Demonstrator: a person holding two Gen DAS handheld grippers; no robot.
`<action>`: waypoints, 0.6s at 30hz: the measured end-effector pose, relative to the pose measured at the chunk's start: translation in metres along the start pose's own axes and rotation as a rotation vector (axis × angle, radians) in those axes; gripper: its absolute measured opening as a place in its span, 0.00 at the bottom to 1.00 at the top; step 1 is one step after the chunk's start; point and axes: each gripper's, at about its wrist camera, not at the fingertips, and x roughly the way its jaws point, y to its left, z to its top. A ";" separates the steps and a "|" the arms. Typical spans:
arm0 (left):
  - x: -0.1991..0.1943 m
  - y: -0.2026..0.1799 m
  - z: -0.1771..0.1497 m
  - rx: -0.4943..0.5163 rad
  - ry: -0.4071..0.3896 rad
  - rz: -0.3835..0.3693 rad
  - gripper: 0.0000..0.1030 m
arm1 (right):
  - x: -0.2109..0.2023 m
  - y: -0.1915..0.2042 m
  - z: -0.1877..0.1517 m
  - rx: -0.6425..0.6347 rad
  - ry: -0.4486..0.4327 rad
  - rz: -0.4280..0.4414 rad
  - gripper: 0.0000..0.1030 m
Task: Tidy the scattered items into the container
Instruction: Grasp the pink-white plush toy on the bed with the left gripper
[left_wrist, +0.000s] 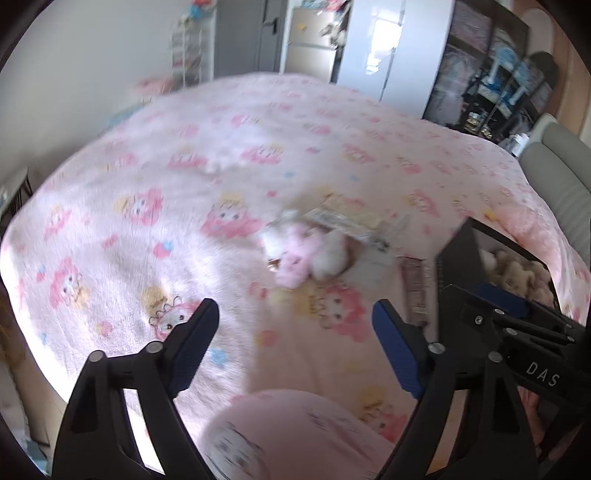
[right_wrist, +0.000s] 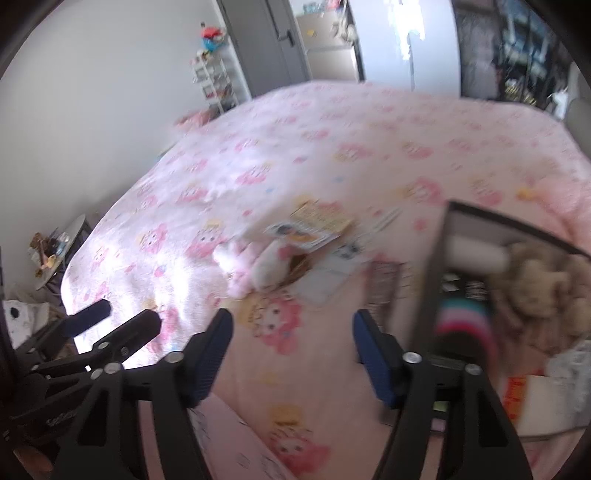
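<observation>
A pink and white plush toy (left_wrist: 306, 254) lies on the pink cartoon-print bedspread (left_wrist: 184, 184), ahead of my open, empty left gripper (left_wrist: 295, 325). Behind it lie a yellow packet (left_wrist: 347, 210) and papers. The plush (right_wrist: 255, 266), yellow packet (right_wrist: 321, 218), a white card (right_wrist: 325, 277) and a dark patterned item (right_wrist: 384, 284) show in the right wrist view, ahead of my open, empty right gripper (right_wrist: 291, 336). A dark box (right_wrist: 439, 258) at the right holds a beige plush (right_wrist: 539, 280), a white roll and a striped item. The box (left_wrist: 458, 254) shows right of the left gripper.
The right gripper's body (left_wrist: 517, 325) is at the lower right of the left view; the left gripper's fingers (right_wrist: 110, 317) are at the lower left of the right view. A grey chair (left_wrist: 561, 177) stands far right. A shelf rack (right_wrist: 214, 81) and door stand beyond the bed.
</observation>
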 end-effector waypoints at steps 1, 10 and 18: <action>0.008 0.006 0.004 -0.010 0.012 0.000 0.78 | 0.012 0.003 0.003 0.004 0.018 -0.001 0.56; 0.095 0.037 0.048 -0.115 0.159 -0.171 0.65 | 0.090 0.016 0.041 0.005 0.070 -0.025 0.56; 0.163 0.014 0.068 -0.098 0.285 -0.266 0.63 | 0.150 0.011 0.038 0.073 0.126 0.057 0.54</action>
